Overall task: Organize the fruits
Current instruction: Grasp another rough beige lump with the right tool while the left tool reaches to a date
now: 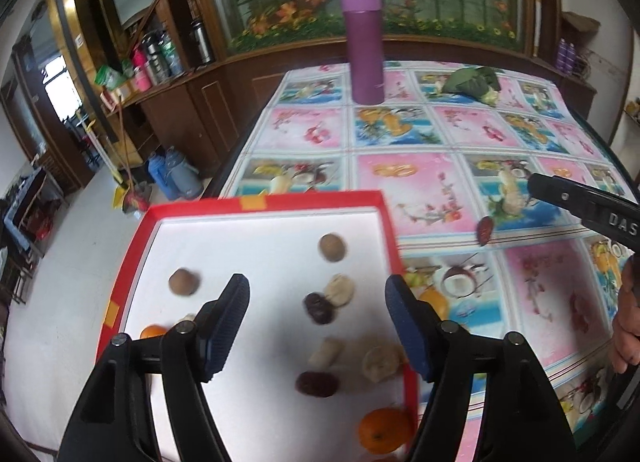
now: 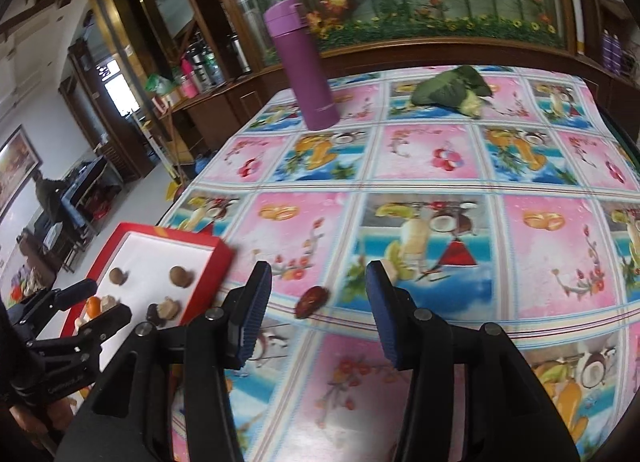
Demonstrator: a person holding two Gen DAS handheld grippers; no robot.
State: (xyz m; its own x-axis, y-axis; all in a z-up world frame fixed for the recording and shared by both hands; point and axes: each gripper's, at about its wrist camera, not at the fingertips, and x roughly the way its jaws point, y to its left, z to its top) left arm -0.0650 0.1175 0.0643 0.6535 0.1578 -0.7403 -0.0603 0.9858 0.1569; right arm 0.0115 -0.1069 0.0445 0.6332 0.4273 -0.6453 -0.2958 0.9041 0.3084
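Stray fruit: small dark-red oval date [image 2: 311, 301] alone on the tablecloth, right of the red-rimmed white tray [image 2: 224, 258].
Nearer claw: right gripper [image 2: 320, 312], spread, empty; date just ahead between the fingers (long axis slanted).
Left gripper [image 1: 318, 328]: released, over the tray.

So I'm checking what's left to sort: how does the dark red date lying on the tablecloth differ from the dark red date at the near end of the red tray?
The dark red date on the tablecloth lies outside the red tray, alone. The dark red date in the tray lies on its white floor among other fruits. Both are dark red, and neither is gripped.
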